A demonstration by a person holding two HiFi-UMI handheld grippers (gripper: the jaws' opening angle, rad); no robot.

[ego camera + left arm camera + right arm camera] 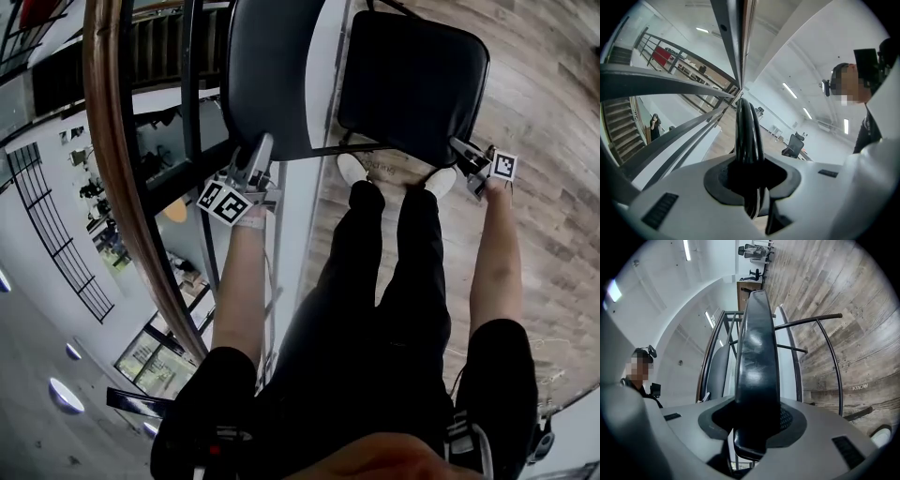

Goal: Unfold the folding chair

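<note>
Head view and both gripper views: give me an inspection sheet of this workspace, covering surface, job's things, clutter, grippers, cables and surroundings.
Surface: wood plank floor, bare around the chair.
Job's things: folding chair stands at the person's white shoes, with its grey panel beside its black panel.
Clutter: nothing seen.
Grippers: left gripper is closed on the grey panel's edge; right gripper is closed on the black panel's edge.
Cables: nothing seen.
Surroundings: a railing with a wooden handrail runs at the left, with a lower level beyond it.
</note>
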